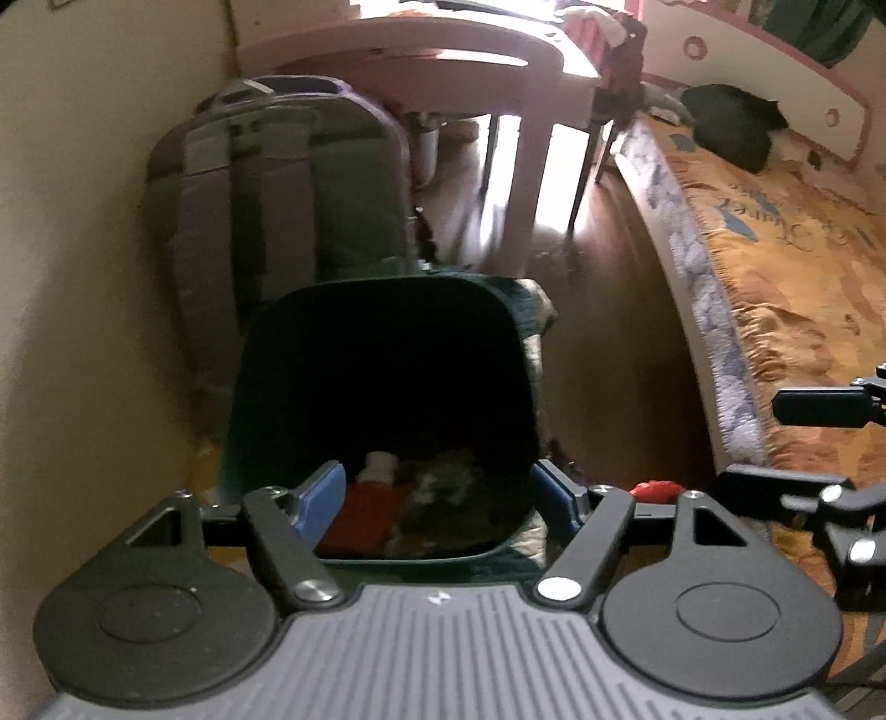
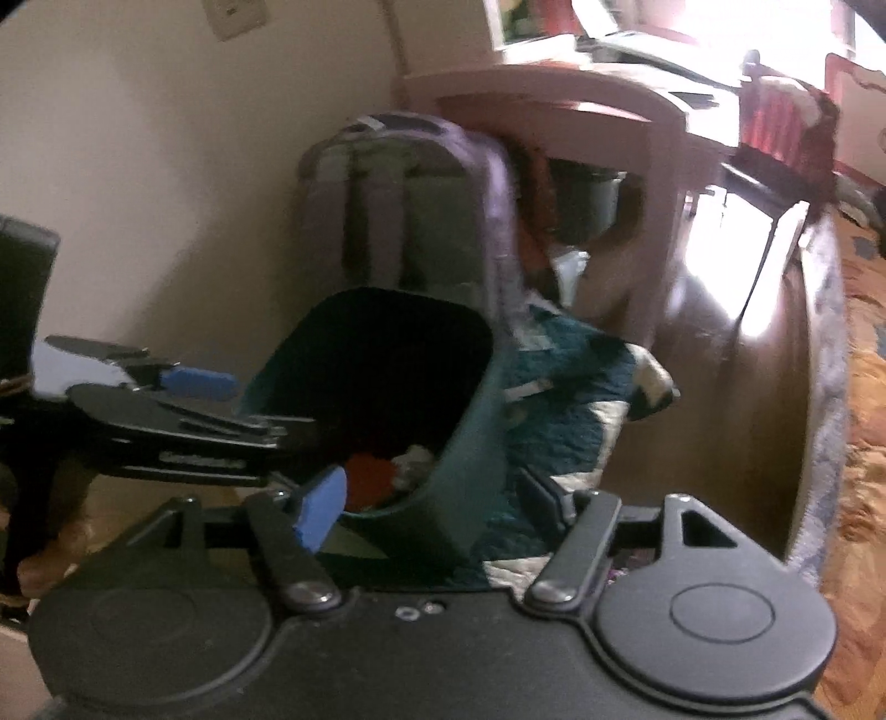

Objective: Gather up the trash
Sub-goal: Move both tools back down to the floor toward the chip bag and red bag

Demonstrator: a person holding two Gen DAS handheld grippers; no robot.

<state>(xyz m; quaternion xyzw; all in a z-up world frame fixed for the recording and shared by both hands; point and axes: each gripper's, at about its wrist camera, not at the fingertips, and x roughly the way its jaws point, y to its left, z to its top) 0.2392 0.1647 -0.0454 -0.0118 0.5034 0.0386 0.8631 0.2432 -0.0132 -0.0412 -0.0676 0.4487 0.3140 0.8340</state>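
L wrist view: left gripper (image 1: pixel 437 501) is hanging over the dark green bin (image 1: pixel 382 410), fingers (image 1: pixel 321 495) spread, gripping nothing. Trash (image 1: pixel 398 507) is lying straight below, at bin bottom; a red scrap (image 1: pixel 656 490) is sitting just right of the bin, nearer the right gripper (image 1: pixel 775 443). Backpack (image 1: pixel 282 194) and desk (image 1: pixel 421 50) are standing behind, bed (image 1: pixel 775 266) to the right.

R wrist view: right gripper (image 2: pixel 437 507) is also released & empty, bin (image 2: pixel 470 421) sitting ahead-left on a quilt (image 2: pixel 570 387).
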